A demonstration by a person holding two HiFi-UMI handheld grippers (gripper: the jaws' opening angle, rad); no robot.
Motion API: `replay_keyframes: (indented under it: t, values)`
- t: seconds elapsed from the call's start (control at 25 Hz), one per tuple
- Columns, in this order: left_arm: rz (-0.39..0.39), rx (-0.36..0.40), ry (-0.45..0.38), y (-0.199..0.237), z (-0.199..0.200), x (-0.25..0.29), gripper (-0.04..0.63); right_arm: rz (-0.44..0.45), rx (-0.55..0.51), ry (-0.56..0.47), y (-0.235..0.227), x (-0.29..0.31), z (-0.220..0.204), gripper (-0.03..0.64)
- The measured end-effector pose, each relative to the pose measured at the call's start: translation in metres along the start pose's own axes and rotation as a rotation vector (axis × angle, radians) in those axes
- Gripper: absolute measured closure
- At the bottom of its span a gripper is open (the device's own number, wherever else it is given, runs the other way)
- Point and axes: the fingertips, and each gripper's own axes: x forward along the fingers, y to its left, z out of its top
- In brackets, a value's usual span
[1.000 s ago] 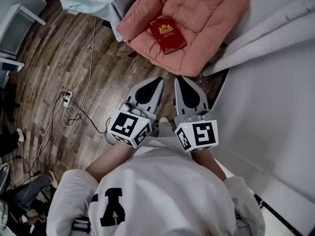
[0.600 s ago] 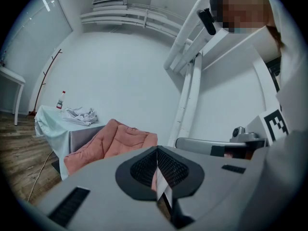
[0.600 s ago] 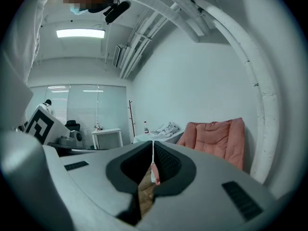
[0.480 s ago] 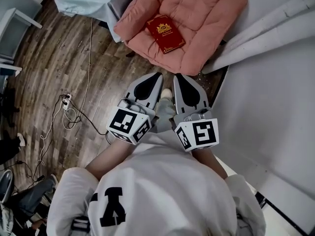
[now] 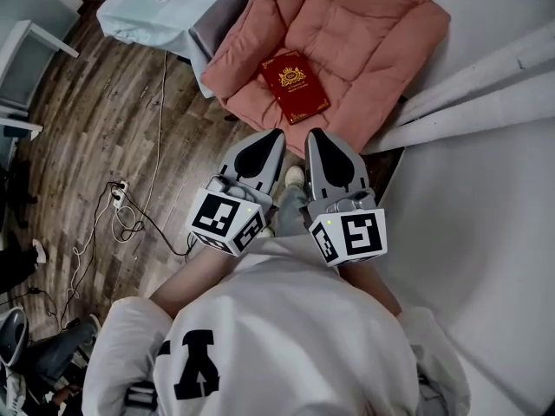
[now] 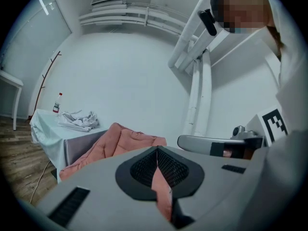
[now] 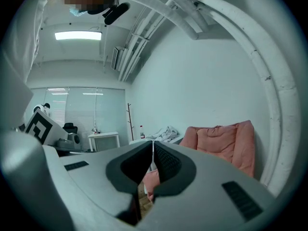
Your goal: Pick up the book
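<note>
Head view: the book (image 5: 295, 87) lies flat on the cushion (image 5: 373, 24), near its front edge and well apart from both grippers. The left gripper (image 5: 275, 135) and right gripper (image 5: 313, 134) hover side by side, fingers closed on nothing. If they arrive closed, they would likely shove the book toward the edge rather than grasp it.

Left gripper view: the fingers meet, empty. The book is out of sight, so aim could drift.

Right gripper view: the fingers are closed and empty too. The soft cushion may sink under pressure, letting the thin book slip.
</note>
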Motion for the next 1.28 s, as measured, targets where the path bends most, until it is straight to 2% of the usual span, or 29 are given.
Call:
replay_keyframes:
  t: [0.28, 0.64, 1.08, 1.28]
  values:
    - [0.016, -0.019, 0.012, 0.029, 0.013, 0.081, 0.591, 0.033, 0.001, 0.024, -0.056, 0.070, 0.010, 0.586]
    - [0.038, -0.028, -0.010, 0.049, 0.031, 0.160, 0.591, 0.052, -0.011, 0.032, -0.120, 0.123, 0.023, 0.586]
    - [0.083, -0.031, -0.016, 0.068, 0.043, 0.207, 0.591, 0.093, -0.001, 0.043, -0.156, 0.162, 0.028, 0.586]
    - [0.103, -0.064, 0.006, 0.078, 0.035, 0.210, 0.591, 0.103, 0.007, 0.063, -0.159, 0.171, 0.023, 0.586]
